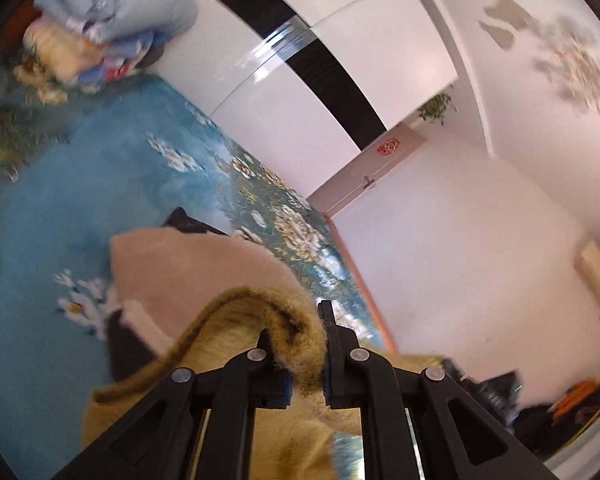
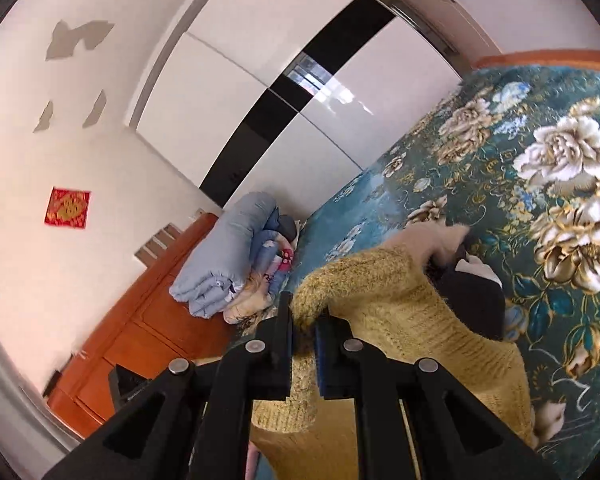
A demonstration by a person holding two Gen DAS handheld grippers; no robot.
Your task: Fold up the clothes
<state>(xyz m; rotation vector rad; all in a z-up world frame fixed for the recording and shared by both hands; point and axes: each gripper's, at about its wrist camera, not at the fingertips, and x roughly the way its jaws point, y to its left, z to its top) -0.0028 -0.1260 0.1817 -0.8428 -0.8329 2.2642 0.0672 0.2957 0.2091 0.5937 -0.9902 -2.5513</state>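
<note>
A fuzzy mustard-yellow knit sweater (image 1: pixel 300 436) hangs between both grippers above the bed. My left gripper (image 1: pixel 300 340) is shut on a rolled edge of it. My right gripper (image 2: pixel 304 332) is shut on another edge of the same sweater (image 2: pixel 388 312). Beyond it lie a beige-pink garment (image 1: pixel 196 264) and a dark garment (image 2: pixel 476 304) on the blue floral bedspread (image 1: pixel 40 240). The beige-pink garment also shows in the right wrist view (image 2: pixel 432 240). The sweater's lower part is hidden by the gripper frames.
A pile of folded quilts, light blue on top (image 2: pixel 224 252), sits at the bed's head by a wooden headboard (image 2: pixel 140 320). A white wardrobe with a black stripe (image 2: pixel 284 92) stands beside the bed. A door (image 1: pixel 388 160) and clutter (image 1: pixel 572 404) lie beyond the foot.
</note>
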